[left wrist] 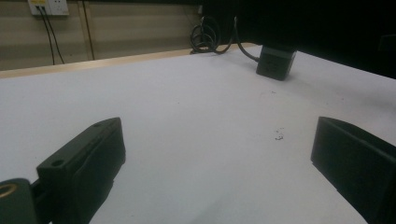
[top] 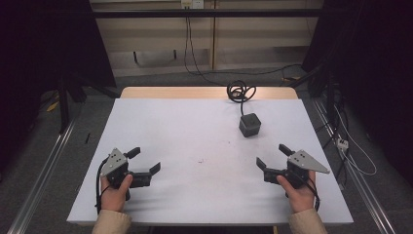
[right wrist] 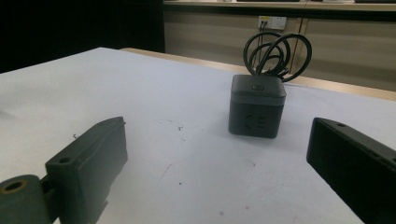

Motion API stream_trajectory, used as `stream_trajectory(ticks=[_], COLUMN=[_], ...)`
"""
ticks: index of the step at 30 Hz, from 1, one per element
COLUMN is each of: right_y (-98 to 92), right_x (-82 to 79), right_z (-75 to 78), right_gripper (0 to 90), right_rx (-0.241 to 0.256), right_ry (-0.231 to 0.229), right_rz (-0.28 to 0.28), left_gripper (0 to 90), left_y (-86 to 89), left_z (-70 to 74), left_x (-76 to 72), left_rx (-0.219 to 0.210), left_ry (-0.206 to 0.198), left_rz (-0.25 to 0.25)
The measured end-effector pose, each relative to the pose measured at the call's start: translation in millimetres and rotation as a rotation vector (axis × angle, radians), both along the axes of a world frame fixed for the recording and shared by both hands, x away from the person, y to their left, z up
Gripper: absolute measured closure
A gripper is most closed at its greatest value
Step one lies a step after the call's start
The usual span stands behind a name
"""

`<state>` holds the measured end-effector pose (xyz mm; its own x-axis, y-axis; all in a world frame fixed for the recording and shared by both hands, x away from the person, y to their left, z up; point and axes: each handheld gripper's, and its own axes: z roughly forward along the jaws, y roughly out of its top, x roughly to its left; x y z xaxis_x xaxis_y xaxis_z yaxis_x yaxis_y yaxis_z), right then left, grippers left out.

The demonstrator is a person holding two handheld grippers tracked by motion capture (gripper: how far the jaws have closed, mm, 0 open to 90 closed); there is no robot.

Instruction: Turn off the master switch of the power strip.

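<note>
A dark grey cube-shaped box stands on the white table top, right of centre; its coiled black cable lies behind it at the far edge. The cube faces my right gripper, upright, with the cable coil behind it. From the left gripper view the cube is far off at the upper right. My left gripper rests near the front left, open and holding nothing. My right gripper rests near the front right, open, jaws wide apart, some way short of the cube.
A few small dark specks mark the table's middle. Metal rails run along the floor on both sides. A white power strip and cables lie on the floor at the right. A wall socket sits behind the table.
</note>
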<state>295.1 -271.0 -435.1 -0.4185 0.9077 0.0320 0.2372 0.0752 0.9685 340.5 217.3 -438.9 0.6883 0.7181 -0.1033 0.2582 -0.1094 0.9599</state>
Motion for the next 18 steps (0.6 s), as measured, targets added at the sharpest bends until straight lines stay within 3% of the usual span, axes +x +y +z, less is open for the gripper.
stream_trajectory(ticks=[18], right_y=[5.7], right_x=[21.5], right_z=[0.8], right_gripper=[7.7], right_rx=[-0.020], right_ry=[0.030], right_rz=[-0.003], left_gripper=[2.6], left_y=[3.4], left_z=[0.5], left_x=[-2.9], left_rx=[-0.010], left_ry=[-0.003], left_rz=[0.002])
